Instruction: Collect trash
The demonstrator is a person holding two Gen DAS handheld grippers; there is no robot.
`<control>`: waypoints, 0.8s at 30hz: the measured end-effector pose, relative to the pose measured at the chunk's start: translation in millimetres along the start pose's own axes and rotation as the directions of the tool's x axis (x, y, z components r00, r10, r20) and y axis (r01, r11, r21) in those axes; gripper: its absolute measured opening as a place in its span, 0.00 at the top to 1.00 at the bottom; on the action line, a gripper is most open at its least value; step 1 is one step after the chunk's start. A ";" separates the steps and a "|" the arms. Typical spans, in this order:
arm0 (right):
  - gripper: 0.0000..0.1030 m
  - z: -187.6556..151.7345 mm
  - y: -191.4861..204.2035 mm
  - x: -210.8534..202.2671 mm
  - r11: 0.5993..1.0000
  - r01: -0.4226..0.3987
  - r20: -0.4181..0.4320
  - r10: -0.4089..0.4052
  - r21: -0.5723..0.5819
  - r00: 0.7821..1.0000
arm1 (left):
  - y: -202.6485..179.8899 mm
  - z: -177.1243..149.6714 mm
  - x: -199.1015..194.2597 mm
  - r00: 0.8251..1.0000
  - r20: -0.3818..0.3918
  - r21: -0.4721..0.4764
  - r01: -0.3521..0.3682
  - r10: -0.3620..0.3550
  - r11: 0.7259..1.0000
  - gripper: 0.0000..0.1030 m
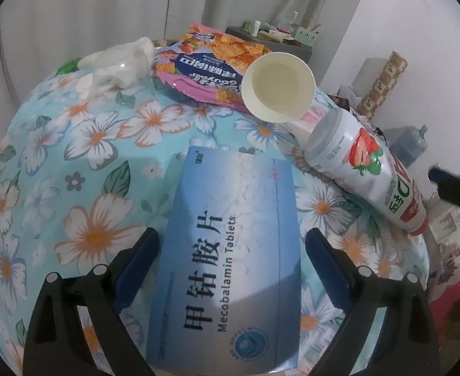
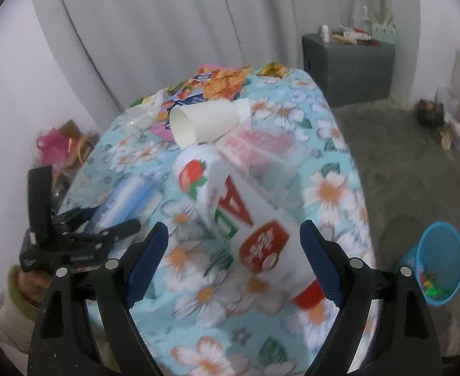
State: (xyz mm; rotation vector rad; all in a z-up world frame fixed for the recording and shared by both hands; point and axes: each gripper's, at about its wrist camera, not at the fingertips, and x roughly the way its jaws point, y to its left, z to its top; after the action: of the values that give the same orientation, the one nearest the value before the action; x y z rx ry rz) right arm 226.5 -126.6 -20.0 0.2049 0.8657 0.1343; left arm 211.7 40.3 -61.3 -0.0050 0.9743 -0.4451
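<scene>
Looking through the left wrist view first, we find the left hand-held gripper (image 1: 232,244) spread wide, its pads either side of the blue tablet box (image 1: 230,250) but clear of it, lined up for a pinch. The paper cup (image 1: 278,86) lies tipped at one o'clock, the snack bag (image 1: 204,72) at twelve, all on the floral surface (image 1: 73,163). In the right wrist view, the right hand-held gripper (image 2: 234,241) also gapes wide around the lying strawberry bottle (image 2: 236,213), not touching. The blue bin (image 2: 440,260) waits on the floor at three o'clock, likely the trash's destination.
</scene>
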 end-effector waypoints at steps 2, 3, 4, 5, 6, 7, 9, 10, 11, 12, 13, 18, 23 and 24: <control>0.19 7.5 -2.4 6.8 1.000 0.026 -0.009 -0.026 -0.015 1.000 | -0.5 1.0 2.1 1.000 -0.001 0.001 -0.010 0.010 1.000 0.16; 0.19 11.2 -3.7 9.3 1.000 0.027 -0.010 -0.027 -0.013 1.000 | 0.1 1.6 2.9 1.000 0.000 -0.001 -0.012 0.012 1.000 0.19; 0.19 16.1 -6.7 12.0 1.000 0.022 -0.013 -0.022 -0.001 1.000 | 1.7 1.8 3.8 1.000 0.000 -0.008 -0.012 0.012 1.000 0.21; 0.19 21.5 -10.6 14.5 1.000 0.005 -0.018 -0.004 0.023 1.000 | 2.6 1.8 4.2 1.000 0.000 -0.012 -0.014 0.014 1.000 0.24; 0.19 25.8 -13.5 16.1 0.999 -0.016 -0.020 0.017 0.041 1.000 | 3.6 2.0 4.2 1.000 0.001 -0.015 -0.012 0.012 1.000 0.26; 0.19 30.4 -15.8 17.4 0.998 -0.041 -0.021 0.042 0.057 0.999 | 4.6 2.1 3.7 1.000 0.005 -0.018 -0.006 0.007 1.000 0.28; 0.19 41.9 -22.4 24.7 0.991 -0.092 -0.031 0.096 0.101 0.995 | 5.8 2.1 2.7 1.000 0.008 -0.023 -0.002 0.002 1.000 0.32; 0.19 46.8 -27.3 29.8 0.984 -0.115 -0.041 0.122 0.135 0.992 | 7.1 1.6 1.7 1.000 0.009 -0.030 0.004 -0.004 1.000 0.32; 0.19 52.0 -36.3 37.1 0.970 -0.138 -0.061 0.153 0.200 0.986 | 7.9 0.7 0.5 1.000 0.011 -0.037 0.010 -0.009 0.999 0.32; 0.19 54.4 -42.1 41.7 0.958 -0.149 -0.072 0.171 0.244 0.983 | 9.2 0.0 -0.5 1.000 0.013 -0.045 0.015 -0.014 0.999 0.32; 0.19 57.0 -55.7 51.0 0.928 -0.172 -0.088 0.212 0.331 0.973 | 10.6 -1.0 -2.1 1.000 0.015 -0.052 0.020 -0.020 0.998 0.32; 0.25 57.4 -96.3 88.3 0.818 -0.173 -0.141 0.294 0.548 0.945 | 17.4 -7.1 -9.7 0.999 0.027 -0.083 0.045 -0.043 0.996 0.32; 0.44 50.4 -110.8 123.6 0.746 -0.163 -0.179 0.355 0.646 0.917 | 22.8 -10.4 -17.8 0.996 0.047 -0.114 0.082 -0.077 0.990 0.32; 0.50 51.8 -110.3 124.1 0.749 -0.165 -0.169 0.348 0.642 0.922 | 23.8 -10.7 -20.4 0.995 0.057 -0.119 0.091 -0.085 0.989 0.32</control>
State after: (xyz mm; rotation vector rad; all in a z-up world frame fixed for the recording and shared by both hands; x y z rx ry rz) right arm 349.6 -215.4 -104.9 0.9549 1.1456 0.1369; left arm 202.1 71.4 -55.9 -0.1694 0.9516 -0.4639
